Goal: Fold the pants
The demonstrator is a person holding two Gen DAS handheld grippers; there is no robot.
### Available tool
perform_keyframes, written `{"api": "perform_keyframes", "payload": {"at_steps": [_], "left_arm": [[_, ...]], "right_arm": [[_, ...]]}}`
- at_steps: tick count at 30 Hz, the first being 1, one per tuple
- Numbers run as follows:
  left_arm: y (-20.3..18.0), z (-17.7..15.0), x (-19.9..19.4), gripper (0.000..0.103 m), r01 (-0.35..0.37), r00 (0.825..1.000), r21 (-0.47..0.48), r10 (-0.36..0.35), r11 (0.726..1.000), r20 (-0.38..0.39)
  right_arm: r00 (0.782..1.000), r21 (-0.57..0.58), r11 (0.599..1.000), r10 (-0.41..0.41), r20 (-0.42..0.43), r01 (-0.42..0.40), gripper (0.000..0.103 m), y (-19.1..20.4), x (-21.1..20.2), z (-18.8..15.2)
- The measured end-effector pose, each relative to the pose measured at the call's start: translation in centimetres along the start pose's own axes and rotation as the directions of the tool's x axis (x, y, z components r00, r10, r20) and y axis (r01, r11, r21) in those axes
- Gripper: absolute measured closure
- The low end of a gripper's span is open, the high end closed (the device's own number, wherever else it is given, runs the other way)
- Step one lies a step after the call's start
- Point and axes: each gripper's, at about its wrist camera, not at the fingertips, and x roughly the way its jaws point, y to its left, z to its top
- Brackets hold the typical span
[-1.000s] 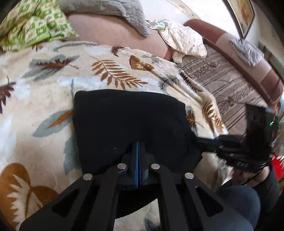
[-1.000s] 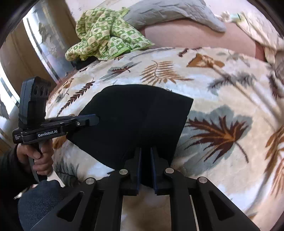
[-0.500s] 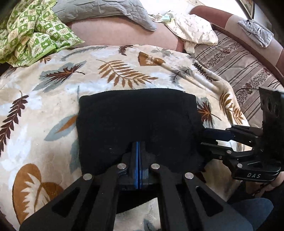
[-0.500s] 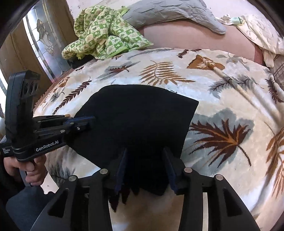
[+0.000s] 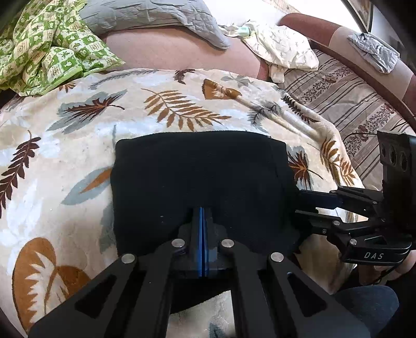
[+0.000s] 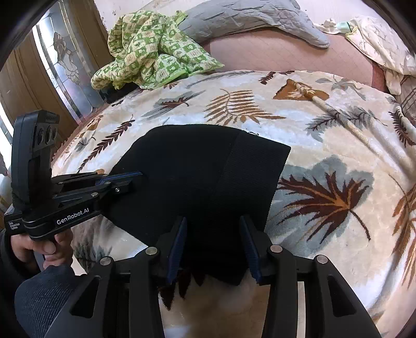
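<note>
A: Where are the folded black fabric pants point(image 5: 200, 179)?

B: They lie as a flat, roughly rectangular bundle on the cream plush blanket printed with brown and grey leaves point(image 5: 78, 145), close to its near edge. In the right wrist view the pants point(image 6: 197, 179) show a ribbed band running down their right side.

A: And the left gripper point(image 5: 202, 221)?

B: Its two blue-lined fingers are pressed together with no gap visible, at the near edge of the pants. The black cloth merges with the black fingers, so I cannot tell whether a layer is pinched between them. From the right wrist view, the left gripper point(image 6: 130, 180) comes in from the side, its tips at the left edge of the pants, and a hand point(image 6: 49, 247) holds its handle.

A: The right gripper point(image 6: 214, 234)?

B: Its fingers are spread wide apart, straddling the near edge of the pants, the cloth lying between the blue pads without being squeezed. In the left wrist view the right gripper point(image 5: 309, 208) reaches the right edge of the bundle.

A: What else is around?

B: A crumpled green-and-white checked cloth point(image 6: 148, 49) and a grey quilted blanket point(image 6: 249, 20) sit at the far side, along a pink sofa back point(image 5: 182, 49). A cream patterned cloth point(image 5: 283, 49) lies to the right, above a striped beige cover point(image 5: 338, 98).
</note>
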Motion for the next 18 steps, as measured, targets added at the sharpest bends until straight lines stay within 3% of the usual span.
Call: {"api": "perform_keyframes", "payload": {"at_steps": [2, 6, 9, 10, 11, 13, 14, 18], "left_arm": [[0.1, 0.1, -0.1, 0.102, 0.009, 1.0, 0.007, -0.009, 1.0, 0.001], [0.2, 0.3, -0.4, 0.102, 0.046, 0.999, 0.004, -0.046, 0.999, 0.009], [-0.3, 0.3, -0.5, 0.09, 0.056, 0.998, 0.016, -0.056, 0.998, 0.006], [-0.7, 0.4, -0.6, 0.07, 0.081, 0.997, 0.028, -0.081, 0.996, 0.0], [-1.4, 0.5, -0.7, 0.038, 0.134, 0.991, 0.046, -0.134, 0.99, -0.015], [-2.5, 0.6, -1.5, 0.029, 0.1, 0.995, 0.082, -0.1, 0.992, -0.011], [-3.0, 0.7, -2.1, 0.016, 0.072, 0.997, 0.101, -0.072, 0.992, 0.003], [-4.6, 0.1, -6.0, 0.0, -0.028, 0.993, 0.182, 0.006, 0.983, 0.121]], "right_arm": [[1.0, 0.007, 1.0, 0.015, 0.006, -0.015, 0.055, -0.1, -0.1, 0.0], [0.999, -0.004, 0.999, 0.043, 0.009, -0.043, 0.04, 0.3, -0.2, 0.0], [1.0, -0.056, 0.998, 0.015, 0.005, -0.014, 0.03, 1.3, 0.0, -0.1], [1.0, -0.062, 0.998, -0.008, 0.007, 0.008, 0.027, 1.4, 0.0, -0.1], [1.0, -0.041, 0.999, -0.029, -0.002, 0.029, 0.019, 1.3, 0.1, -0.1], [1.0, 0.001, 1.0, 0.003, 0.0, -0.003, 0.023, 0.6, -0.2, 0.0], [1.0, 0.012, 1.0, 0.007, 0.02, -0.008, 0.023, 0.4, -0.8, 0.1], [0.994, -0.001, 1.0, 0.022, 0.105, -0.022, 0.023, 0.3, -3.1, 0.2]]}}
